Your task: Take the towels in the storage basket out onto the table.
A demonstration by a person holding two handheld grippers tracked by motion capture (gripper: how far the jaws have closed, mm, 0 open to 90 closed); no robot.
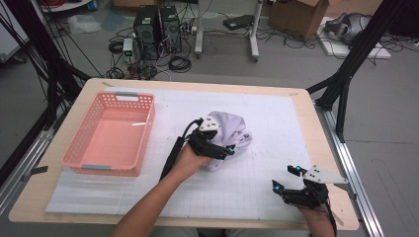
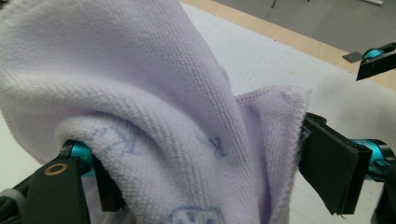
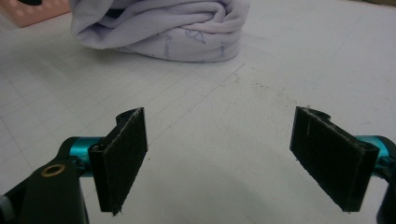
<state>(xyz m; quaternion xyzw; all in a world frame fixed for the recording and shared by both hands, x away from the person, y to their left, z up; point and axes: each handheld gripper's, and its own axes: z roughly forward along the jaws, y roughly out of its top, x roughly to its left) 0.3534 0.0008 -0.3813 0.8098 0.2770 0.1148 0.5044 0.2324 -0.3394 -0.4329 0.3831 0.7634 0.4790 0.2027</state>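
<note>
Towel (image 1: 229, 130), one lilac piece with faint blue print, lay bunched near the middle of the worktop (image 1: 257, 163), its crumpled bulk giving no clear long axis. The left gripper (image 1: 217, 148) had its jaws parted around a thick fold of it, cloth filling the gap between them in the left gripper view; whether they pinched it firmly I could not tell. The right gripper (image 1: 286, 178) stood well apart at the near right of the worktop, jaws wide with nothing between them, aimed toward the towel. Two grippers in all. One pink basket (image 1: 109, 133) sat at the left, long axis running away from the person, nothing visible inside.
</note>
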